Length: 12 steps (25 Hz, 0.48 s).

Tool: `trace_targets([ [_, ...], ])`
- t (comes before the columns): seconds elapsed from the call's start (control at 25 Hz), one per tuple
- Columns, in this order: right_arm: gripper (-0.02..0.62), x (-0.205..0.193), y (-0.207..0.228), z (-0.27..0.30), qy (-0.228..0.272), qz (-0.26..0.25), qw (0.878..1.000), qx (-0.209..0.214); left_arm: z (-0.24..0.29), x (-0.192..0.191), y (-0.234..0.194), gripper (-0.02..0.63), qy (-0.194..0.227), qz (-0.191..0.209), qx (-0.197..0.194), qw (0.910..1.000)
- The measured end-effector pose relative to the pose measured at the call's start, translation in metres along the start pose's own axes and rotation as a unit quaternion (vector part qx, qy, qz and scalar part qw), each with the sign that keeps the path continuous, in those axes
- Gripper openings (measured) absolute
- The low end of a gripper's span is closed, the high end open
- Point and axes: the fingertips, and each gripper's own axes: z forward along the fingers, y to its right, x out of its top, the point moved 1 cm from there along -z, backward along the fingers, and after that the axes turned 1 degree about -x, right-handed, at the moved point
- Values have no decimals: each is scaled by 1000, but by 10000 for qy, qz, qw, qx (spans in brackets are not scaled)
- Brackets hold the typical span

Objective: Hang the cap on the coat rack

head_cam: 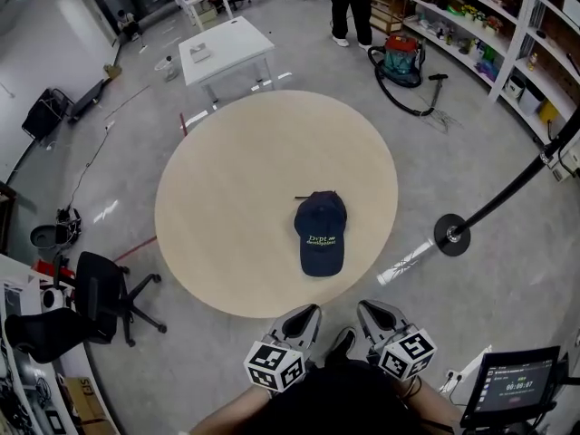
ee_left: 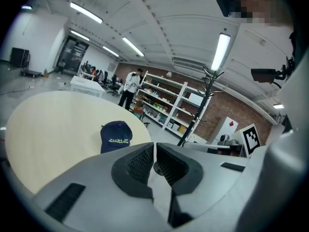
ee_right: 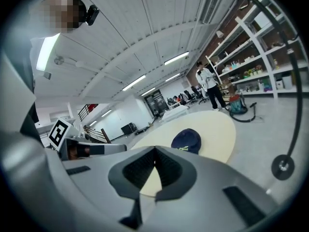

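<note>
The cap [head_cam: 320, 232] lies right of centre on the round desk [head_cam: 227, 198]. The left hand-held gripper [head_cam: 306, 314] and right hand-held gripper [head_cam: 368, 310], both clenched and empty, sit off its near edge. The coat rack [head_cam: 451, 234] stands on open floor beyond the right rim.

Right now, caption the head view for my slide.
Navy cap on round table; left hand-held gripper and right hand-held gripper shut at near edge.

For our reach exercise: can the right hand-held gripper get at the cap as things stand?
Probably yes: only bare table separates the right hand-held gripper and the cap; its jaws are shut.
</note>
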Motion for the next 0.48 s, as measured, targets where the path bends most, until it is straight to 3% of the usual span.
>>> trace_targets([
  [0.24,3,11,31,0,-45,39,9998,-188,18,13,1,5,22,-2,162,9999],
  [0.48,3,24,54,28,-47,32,9996,-286,42,27,-28,9,-9,-2,282,9996],
])
